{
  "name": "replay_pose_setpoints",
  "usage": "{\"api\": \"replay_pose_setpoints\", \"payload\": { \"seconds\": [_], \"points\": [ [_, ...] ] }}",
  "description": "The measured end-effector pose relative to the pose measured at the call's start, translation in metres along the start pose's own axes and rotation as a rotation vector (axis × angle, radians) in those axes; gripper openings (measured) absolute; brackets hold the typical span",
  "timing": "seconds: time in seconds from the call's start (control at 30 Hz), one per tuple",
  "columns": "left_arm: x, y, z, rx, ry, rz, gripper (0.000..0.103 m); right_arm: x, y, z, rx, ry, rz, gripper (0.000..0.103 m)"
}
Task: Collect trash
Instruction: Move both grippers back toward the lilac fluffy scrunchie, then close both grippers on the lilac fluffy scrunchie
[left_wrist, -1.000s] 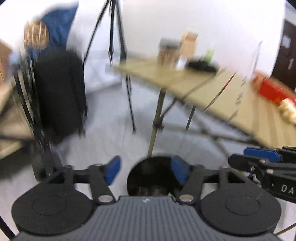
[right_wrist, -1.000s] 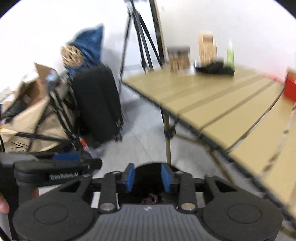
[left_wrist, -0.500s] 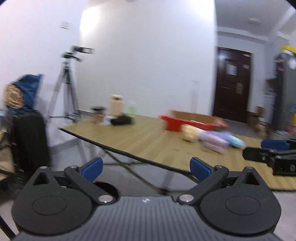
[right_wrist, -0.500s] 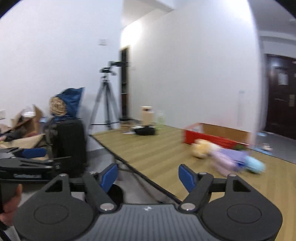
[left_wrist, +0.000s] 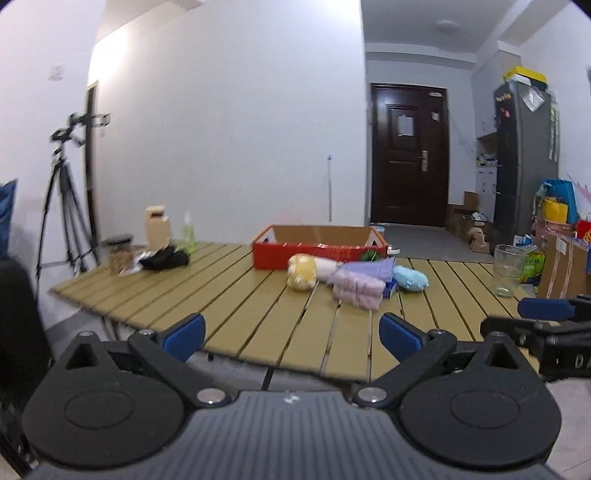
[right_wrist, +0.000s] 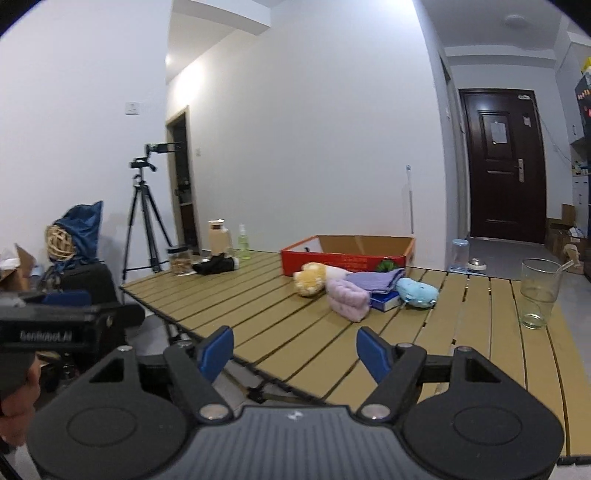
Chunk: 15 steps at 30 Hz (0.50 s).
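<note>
Facing the slatted table (left_wrist: 240, 295) from its near edge, both grippers empty. Left gripper (left_wrist: 291, 334) spread wide, nothing between the blue pads (left_wrist: 184, 332). Right gripper (right_wrist: 295, 350) also parted, released, holding nothing; it hangs over the table's near edge.

Task's thing: no obvious trash singled out yet. Likeliest candidates, by my reading, sit mid-table beside the red box (left_wrist: 319, 251): a soft pile just in front of it, well apart from either gripper.

Count on the table:
- 1 red cardboard box, open top
- 1 yellow plush (right_wrist: 310, 282)
- 1 pink fluffy bundle (right_wrist: 349, 299)
- 1 purple cloth (right_wrist: 380, 277)
- 1 blue plush (right_wrist: 417, 291)
- 1 blue flat box (right_wrist: 386, 301) under the cloth, partly hidden
- 1 clear glass (right_wrist: 539, 295), with something thin leaning in it
- 1 green bottle (right_wrist: 243, 236), 1 jar (left_wrist: 120, 253), 1 tan container (left_wrist: 157, 229), 1 black bundle (left_wrist: 164, 258) at the far left corner

Risks from here:
- Soft items touch each other; a pinch on 1 may drag its neighbour or pull the cloth off the flat box.
- The glass stands near the right side; a wide right-hand sweep could knock it over.
- Mistaking toys for trash; the pictures do not say which is which.
- 2 grippers reaching for the same pile could collide.
</note>
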<state>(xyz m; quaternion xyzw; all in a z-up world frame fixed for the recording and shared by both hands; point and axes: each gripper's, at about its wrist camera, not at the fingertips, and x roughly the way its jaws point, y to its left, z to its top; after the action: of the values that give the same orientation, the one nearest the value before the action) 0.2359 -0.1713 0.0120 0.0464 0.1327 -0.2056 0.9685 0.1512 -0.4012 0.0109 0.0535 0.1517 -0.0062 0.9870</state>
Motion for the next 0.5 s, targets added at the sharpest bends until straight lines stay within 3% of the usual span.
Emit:
{"api": "replay_pose_setpoints", "payload": {
  "seconds": [0.13,0.2,0.3,0.37,0.43,0.5],
  "points": [
    [0.078,-0.012,0.017,0.014,0.045,-0.111,0.102,0.049,-0.026,0.011,0.017,0.009,-0.036,0.07],
    [0.125,-0.017,0.026,0.018,0.076,-0.144,0.101,0.082,-0.042,0.019,0.036,0.016,-0.052,0.064],
    [0.198,-0.026,0.039,0.029,0.123,-0.162,0.091,0.133,-0.064,0.032,0.077,0.035,-0.058,0.056],
    [0.254,-0.03,0.049,-0.001,0.197,-0.152,0.077,0.17,-0.079,0.039,0.109,0.047,-0.067,0.054],
    [0.303,-0.033,0.057,-0.041,0.266,-0.171,0.07,0.205,-0.09,0.042,0.143,0.066,-0.075,0.043],
    [0.338,-0.036,0.06,-0.055,0.287,-0.133,0.058,0.236,-0.1,0.043,0.173,0.076,-0.082,0.033]
  ]
}}
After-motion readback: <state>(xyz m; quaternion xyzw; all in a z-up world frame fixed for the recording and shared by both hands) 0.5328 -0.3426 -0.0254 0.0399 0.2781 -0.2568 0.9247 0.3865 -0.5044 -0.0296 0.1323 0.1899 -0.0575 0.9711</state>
